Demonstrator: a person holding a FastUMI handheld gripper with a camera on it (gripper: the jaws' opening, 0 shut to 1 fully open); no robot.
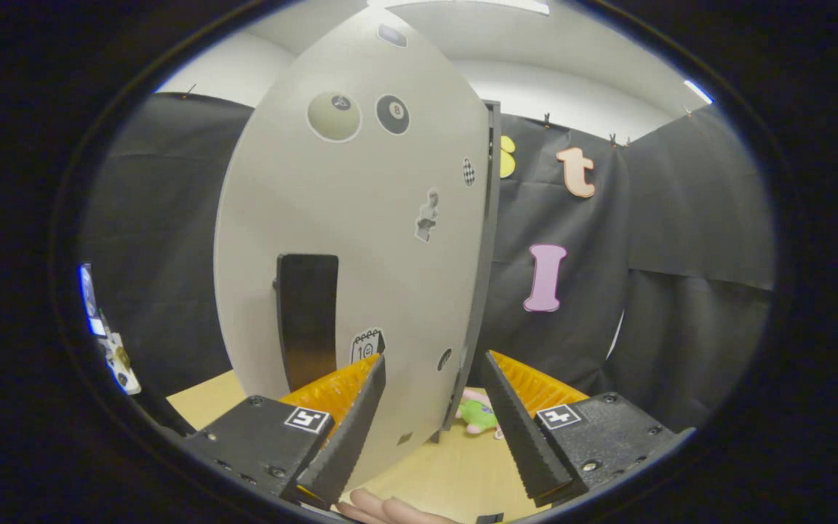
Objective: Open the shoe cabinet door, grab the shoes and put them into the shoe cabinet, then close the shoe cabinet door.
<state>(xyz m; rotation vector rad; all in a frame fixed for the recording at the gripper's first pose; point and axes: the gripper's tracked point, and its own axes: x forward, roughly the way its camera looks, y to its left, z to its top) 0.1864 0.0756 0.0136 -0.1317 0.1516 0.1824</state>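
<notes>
Our gripper with fingers spread, straddling the door's free edge, black handle left, small toy beyond.

The claw stood open, its fingers straddling the sticker-covered cabinet door's edge; a green-pink shoe lay on the bench beyond.
</notes>
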